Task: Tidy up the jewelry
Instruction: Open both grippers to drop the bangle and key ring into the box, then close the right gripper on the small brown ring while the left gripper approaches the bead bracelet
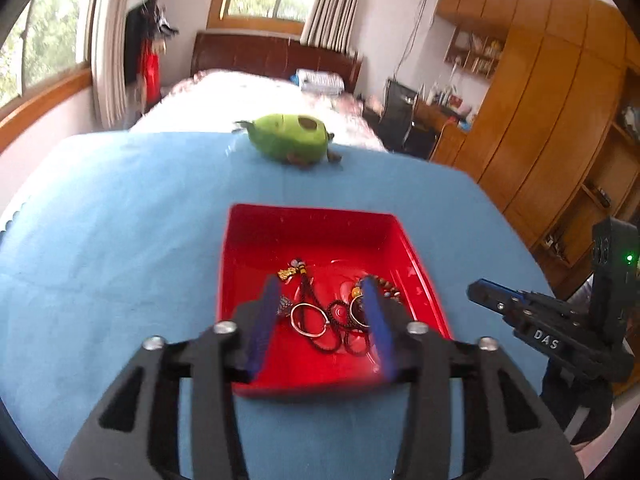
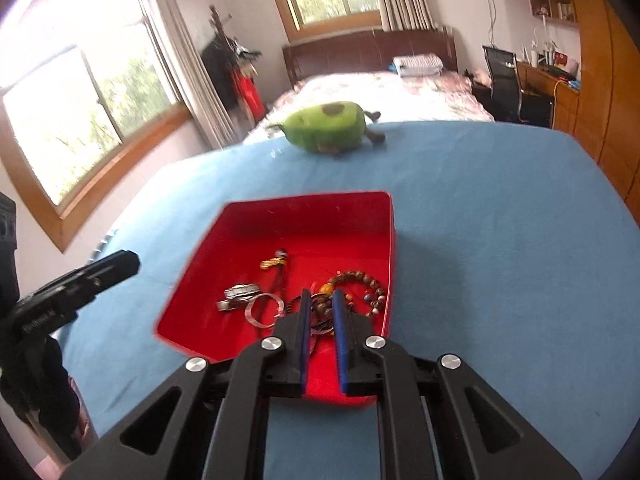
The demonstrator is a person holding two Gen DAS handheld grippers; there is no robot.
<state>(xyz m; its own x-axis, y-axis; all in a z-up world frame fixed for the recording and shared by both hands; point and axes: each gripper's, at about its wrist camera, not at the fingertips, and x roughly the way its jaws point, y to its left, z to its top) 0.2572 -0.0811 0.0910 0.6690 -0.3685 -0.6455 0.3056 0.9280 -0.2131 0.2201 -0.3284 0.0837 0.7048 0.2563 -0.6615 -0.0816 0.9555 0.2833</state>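
A red tray (image 1: 312, 216) (image 2: 308, 198) sits on the blue cloth and holds the jewelry. In it lie a brown bead bracelet (image 2: 360, 280), a silver key ring (image 2: 262, 310), a silver clasp (image 2: 238, 294), a gold charm on a black cord (image 2: 274, 262) and black elastic loops (image 1: 340, 312). My left gripper (image 1: 320, 284) hovers over the tray's near half, open, with nothing between its blue pads. My right gripper (image 2: 322, 294) hangs over the tray's near right part, its pads a narrow gap apart and gripping nothing. Each gripper shows from the side in the other's view.
A green plush toy (image 1: 288, 134) (image 2: 326, 124) lies at the far edge of the blue-covered table (image 1: 120, 240). Beyond it is a bed (image 2: 380, 88). Wooden cupboards (image 1: 560, 100) and a desk stand to the right, windows to the left.
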